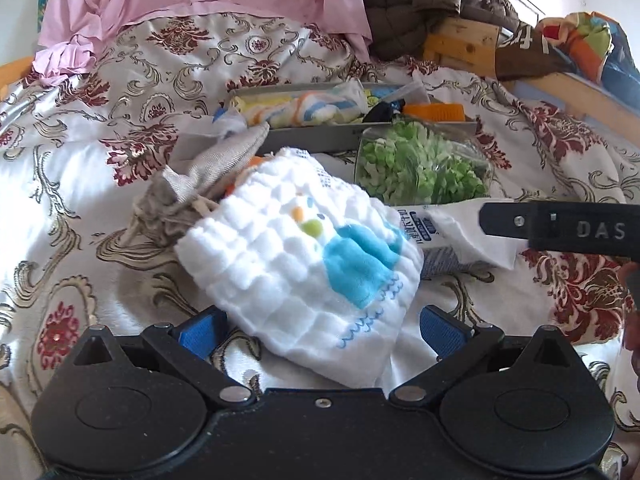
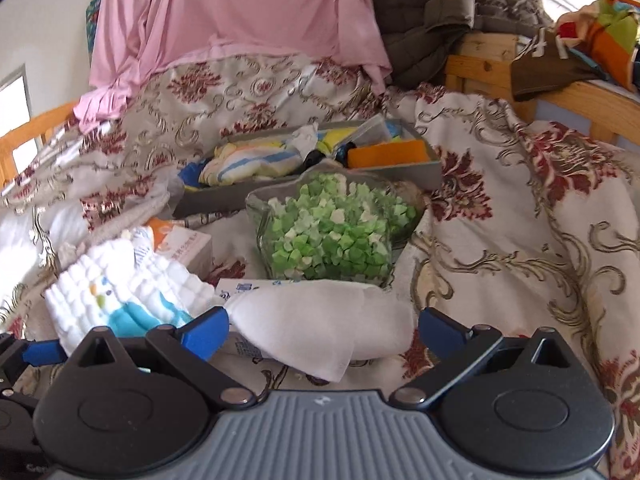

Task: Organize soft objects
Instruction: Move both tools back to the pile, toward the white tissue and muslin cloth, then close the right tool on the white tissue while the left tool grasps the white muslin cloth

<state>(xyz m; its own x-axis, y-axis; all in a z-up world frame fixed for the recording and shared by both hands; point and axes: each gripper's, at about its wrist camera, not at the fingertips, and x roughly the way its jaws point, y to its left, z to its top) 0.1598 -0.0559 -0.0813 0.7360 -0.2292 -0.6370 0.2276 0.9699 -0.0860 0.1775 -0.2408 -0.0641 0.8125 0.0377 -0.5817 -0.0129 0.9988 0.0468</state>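
A white quilted cloth (image 1: pixel 304 252) with a blue patch lies on the bed, and its near corner sits between the blue pads of my open left gripper (image 1: pixel 320 330). The same cloth (image 2: pixel 120 296) shows at lower left in the right wrist view. A white tissue pack (image 2: pixel 320 324) lies flat between the spread fingers of my open right gripper (image 2: pixel 324 334). That tissue pack (image 1: pixel 452 228) lies right of the cloth, partly under the other gripper's black arm (image 1: pixel 560 228). A grey cloth (image 1: pixel 208 176) is bunched behind the white one.
A grey tray (image 2: pixel 304 190) holding a striped cloth (image 2: pixel 248 164), an orange item and small things stands behind. A clear bag of green paper stars (image 2: pixel 332 232) lies in front of it. Floral bedspread (image 2: pixel 520 240), pink sheet (image 2: pixel 240 12), wooden bed frame (image 2: pixel 480 64), small box (image 2: pixel 184 246).
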